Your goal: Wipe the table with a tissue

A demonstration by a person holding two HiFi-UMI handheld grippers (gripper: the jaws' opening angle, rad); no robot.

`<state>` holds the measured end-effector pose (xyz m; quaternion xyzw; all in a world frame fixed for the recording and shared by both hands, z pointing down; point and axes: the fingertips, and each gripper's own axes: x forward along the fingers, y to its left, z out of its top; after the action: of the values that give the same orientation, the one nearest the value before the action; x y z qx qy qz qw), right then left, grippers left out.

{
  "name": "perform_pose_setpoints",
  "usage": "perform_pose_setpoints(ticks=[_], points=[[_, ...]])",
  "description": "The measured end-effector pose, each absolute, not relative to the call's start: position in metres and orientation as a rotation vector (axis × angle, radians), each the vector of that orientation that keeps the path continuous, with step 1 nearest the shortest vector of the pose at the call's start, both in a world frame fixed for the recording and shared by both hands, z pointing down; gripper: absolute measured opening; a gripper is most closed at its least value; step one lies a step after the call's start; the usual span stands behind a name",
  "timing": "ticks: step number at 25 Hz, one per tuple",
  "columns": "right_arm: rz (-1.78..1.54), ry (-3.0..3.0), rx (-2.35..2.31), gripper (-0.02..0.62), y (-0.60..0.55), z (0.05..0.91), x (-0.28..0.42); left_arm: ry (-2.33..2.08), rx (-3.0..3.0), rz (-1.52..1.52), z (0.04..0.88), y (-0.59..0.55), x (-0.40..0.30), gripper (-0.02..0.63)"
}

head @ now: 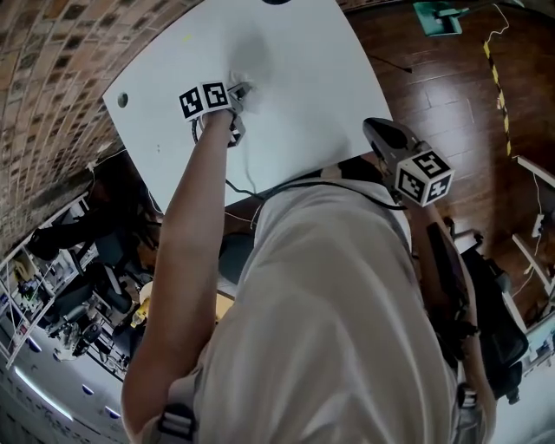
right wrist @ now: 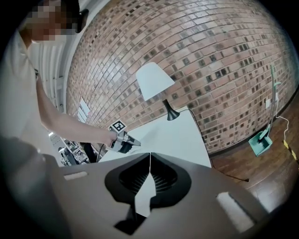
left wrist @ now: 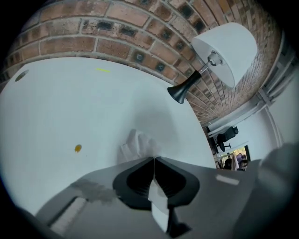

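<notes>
The white table (head: 303,78) stretches ahead of me. My left gripper (head: 240,88) reaches out over it, pointing steeply down, and is shut on a crumpled white tissue (left wrist: 137,145) that lies against the tabletop (left wrist: 70,107). A small yellow spot (left wrist: 77,148) sits on the table left of the tissue. A faint yellow streak (left wrist: 103,70) marks the far part. My right gripper (head: 381,132) hangs by the table's near right edge, close to my body. Its jaws (right wrist: 150,155) are shut with nothing between them. From the right gripper view the left gripper (right wrist: 138,143) shows on the table.
A lamp with a white shade (left wrist: 225,50) and black stem stands at the table's far corner by the brick wall (right wrist: 210,60). A round hole (left wrist: 21,75) is in the table's far left. A green dustpan (head: 438,17) lies on the wooden floor (head: 451,104). Cluttered shelves (head: 52,295) are at left.
</notes>
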<state>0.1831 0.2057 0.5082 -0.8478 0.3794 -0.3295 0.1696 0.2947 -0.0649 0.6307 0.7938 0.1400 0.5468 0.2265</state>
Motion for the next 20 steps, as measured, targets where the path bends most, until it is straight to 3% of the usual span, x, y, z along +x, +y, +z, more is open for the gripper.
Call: perform_pose_setpoints(ticks=[8,13,20], points=[[-0.962,1.171,-2.393,0.009,0.181,0.508,0.191,0.566,2.517,1.503,0.623,-0.077,0.242,0.015],[-0.976,1.214,-2.393,0.009,0.16,0.507,0.195,0.308,2.641,1.256,0.6,-0.15,0.25,0.015],[-1.0,1.218,-2.396,0.009,0.141,0.51,0.188,0.187,2.932,1.291,0.602,-0.222,0.283,0.015]])
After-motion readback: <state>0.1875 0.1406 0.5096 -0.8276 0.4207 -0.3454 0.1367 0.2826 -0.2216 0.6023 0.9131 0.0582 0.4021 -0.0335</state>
